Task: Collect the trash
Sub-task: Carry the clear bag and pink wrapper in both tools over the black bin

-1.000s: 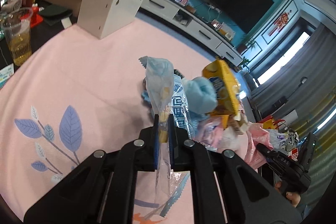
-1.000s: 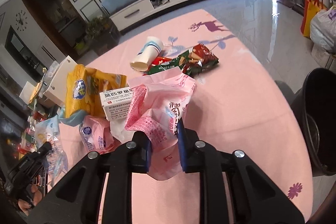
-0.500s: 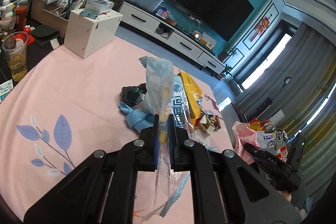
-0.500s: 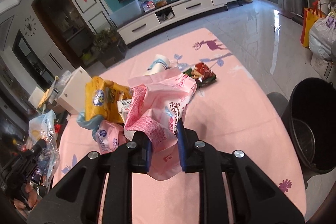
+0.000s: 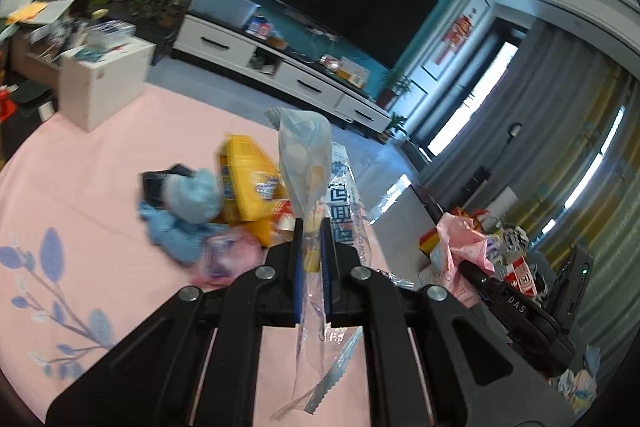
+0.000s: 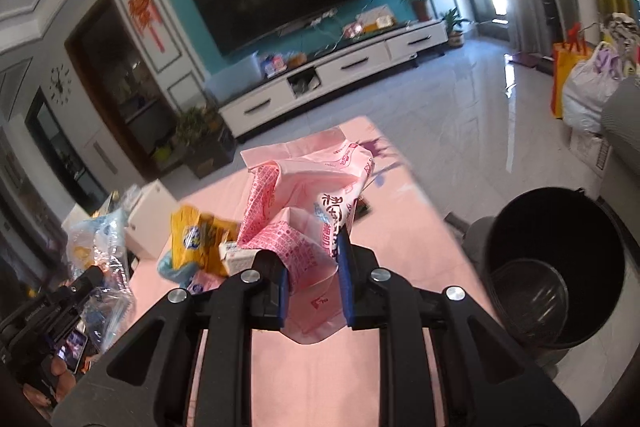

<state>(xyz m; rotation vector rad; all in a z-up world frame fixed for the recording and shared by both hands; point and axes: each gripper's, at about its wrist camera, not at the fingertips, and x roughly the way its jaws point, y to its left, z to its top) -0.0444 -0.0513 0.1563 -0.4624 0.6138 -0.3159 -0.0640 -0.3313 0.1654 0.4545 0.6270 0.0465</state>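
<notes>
- Two wrappers held at once, one per claw: left claw (image 5: 311, 259) clamped on a clear plastic wrapper (image 5: 306, 163), right claw (image 6: 314, 271) clamped on a crumpled pink bag (image 6: 308, 195).
- Both pieces clear of the pink desk (image 5: 88, 163), sticking up ahead of the pads, with loose tails hanging below the jaws.
- Black bin (image 6: 556, 267) low and to the right of the right claw, just past the desk edge, mouth open and facing up.
- Best carried across with the grip kept tight; both pieces thin and slippery by the look of them.
- Right claw to the bin first, being nearer; let go only once the pink bag hangs fully over the mouth, since light film probably drifts.
- Left claw across afterwards by the same path, kept apart from the right one.
- More trash below and ahead of the claws: yellow packet (image 5: 244, 183), blue wad (image 5: 192, 195), small carton (image 6: 236, 253), all for later trips.
</notes>
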